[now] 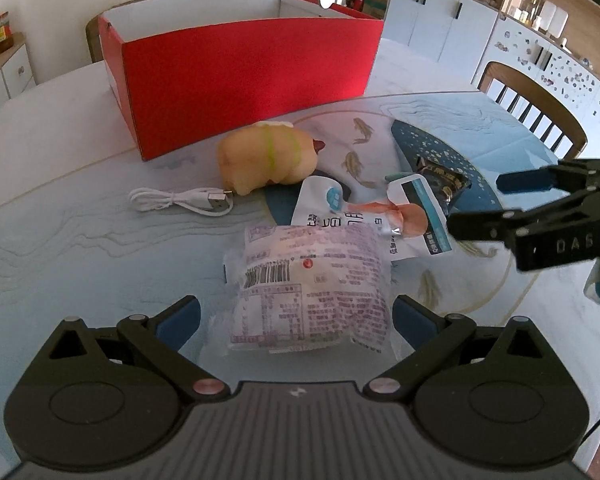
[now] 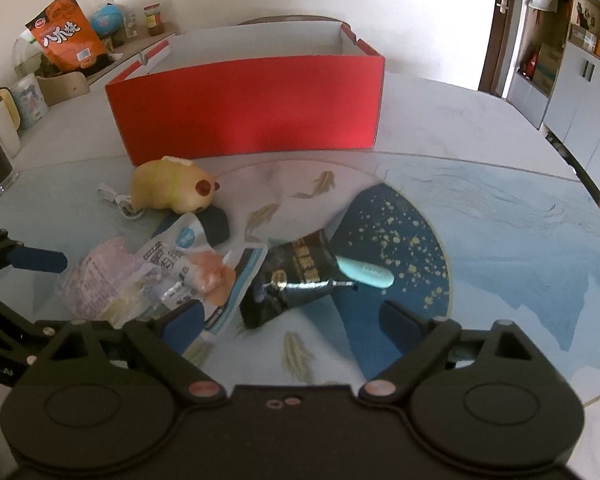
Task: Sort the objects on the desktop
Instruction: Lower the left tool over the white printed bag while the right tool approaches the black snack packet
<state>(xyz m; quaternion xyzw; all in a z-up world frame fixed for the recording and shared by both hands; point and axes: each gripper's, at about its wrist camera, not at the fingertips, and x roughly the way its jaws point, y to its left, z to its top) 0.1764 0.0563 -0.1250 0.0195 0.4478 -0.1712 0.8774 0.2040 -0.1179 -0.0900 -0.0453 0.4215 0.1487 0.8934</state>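
Both grippers stand open, holding nothing. The left gripper (image 1: 296, 316) straddles the clear bread packet (image 1: 306, 284), well in front of the red box (image 1: 244, 76); the right gripper (image 2: 290, 318) faces the black sachet (image 2: 292, 280) just beside it, lying diagonally

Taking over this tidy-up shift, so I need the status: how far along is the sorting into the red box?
Done: nothing visible; the red cardboard box shows only bare white walls, its floor hidden. In hand: nothing. The left gripper stands open around the clear printed snack packet; the right gripper stands open before the black foil pouch. Left: those, the yellow plush toy, white USB cable, white pouch.
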